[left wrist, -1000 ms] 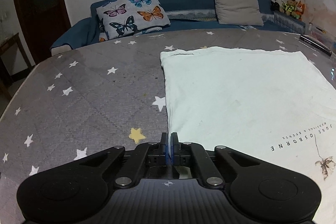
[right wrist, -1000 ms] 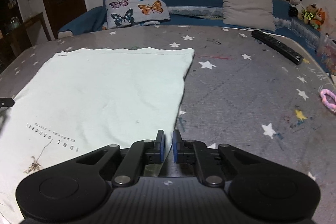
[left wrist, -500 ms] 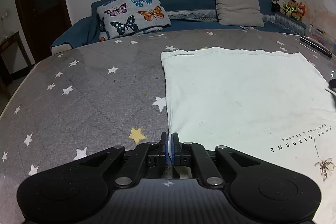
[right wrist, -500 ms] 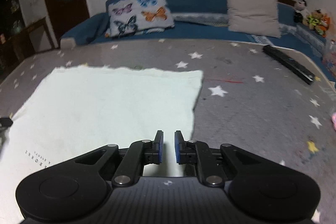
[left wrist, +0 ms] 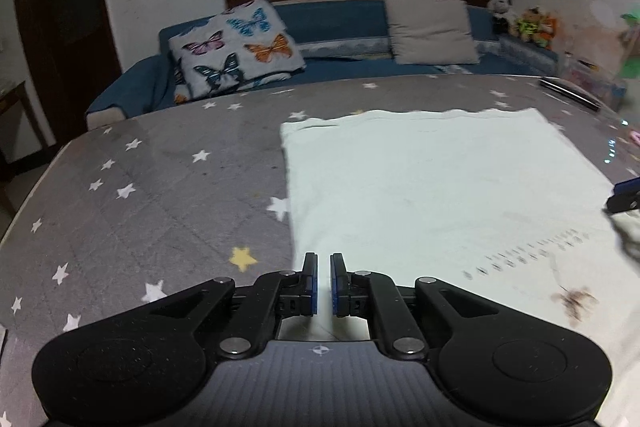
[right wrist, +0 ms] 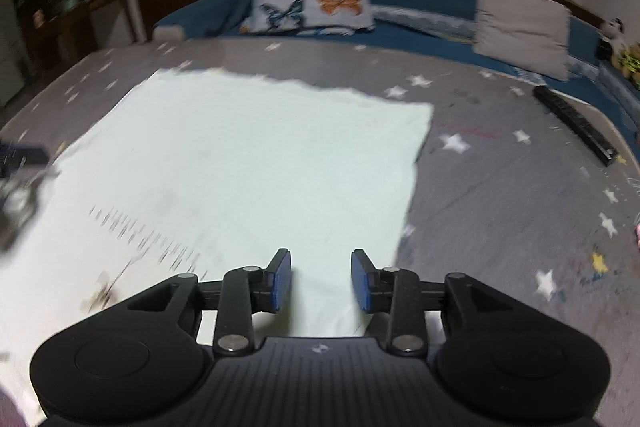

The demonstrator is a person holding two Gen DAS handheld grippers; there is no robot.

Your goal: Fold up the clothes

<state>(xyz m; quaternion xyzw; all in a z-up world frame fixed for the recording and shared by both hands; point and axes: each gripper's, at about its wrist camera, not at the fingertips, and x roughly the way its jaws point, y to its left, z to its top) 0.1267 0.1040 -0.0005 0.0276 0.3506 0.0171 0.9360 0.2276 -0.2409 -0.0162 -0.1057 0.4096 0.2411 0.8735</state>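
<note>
A pale white folded garment (left wrist: pixel 432 195) with small printed lettering lies flat on the grey star-patterned table (left wrist: pixel 140 211). My left gripper (left wrist: pixel 324 285) hovers over the garment's near left edge, its blue pads a small gap apart and nothing between them. In the right wrist view the same garment (right wrist: pixel 248 179) spreads to the left and ahead. My right gripper (right wrist: pixel 321 281) stands open wide above its near right part, holding nothing. The right gripper's tip (left wrist: pixel 624 195) shows at the left view's right edge.
A blue sofa (left wrist: pixel 344 23) runs behind the table with a butterfly pillow (left wrist: pixel 236 47) and a beige cushion (left wrist: pixel 430 29). A black remote (right wrist: pixel 576 123) lies at the table's far right. Soft toys (left wrist: pixel 520 21) sit on the sofa's right end.
My left gripper has let go of the garment's edge and opened slightly, lifting back. My right gripper has opened wider and moved left over the garment.
</note>
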